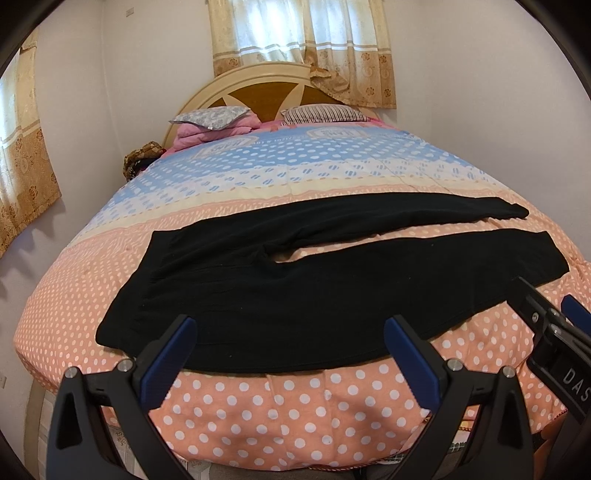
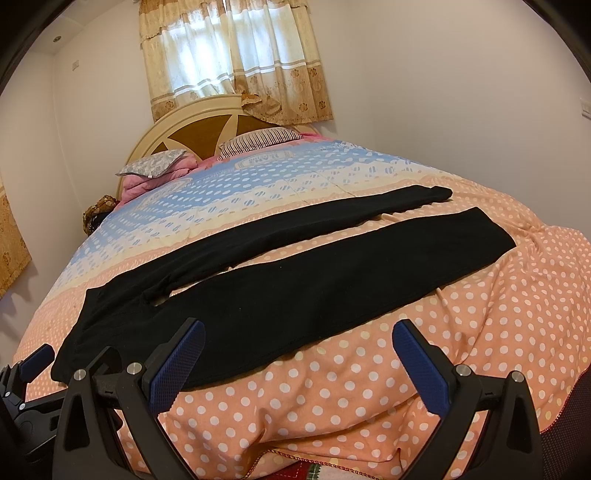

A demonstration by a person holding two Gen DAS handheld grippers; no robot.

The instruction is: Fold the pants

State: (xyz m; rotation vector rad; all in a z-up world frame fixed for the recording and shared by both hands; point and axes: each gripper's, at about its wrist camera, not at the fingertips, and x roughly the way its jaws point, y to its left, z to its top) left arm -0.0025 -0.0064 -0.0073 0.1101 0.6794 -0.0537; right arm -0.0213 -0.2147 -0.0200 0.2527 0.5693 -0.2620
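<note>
Black pants (image 1: 266,288) lie flat across the polka-dot bedspread (image 1: 258,406), waist at the left, both legs spread apart toward the right. They also show in the right wrist view (image 2: 295,295). My left gripper (image 1: 291,343) is open and empty above the bed's near edge, in front of the seat of the pants. My right gripper (image 2: 299,350) is open and empty above the near edge, in front of the near leg. The right gripper also shows at the left wrist view's right edge (image 1: 554,325), and the left gripper at the right wrist view's left edge (image 2: 33,362).
Two pillows (image 1: 210,118) and a pink blanket lie at the wooden headboard (image 1: 258,88). Curtained windows (image 1: 295,33) are behind the bed and on the left wall. A brown patterned bundle (image 1: 140,158) sits at the bed's far left corner.
</note>
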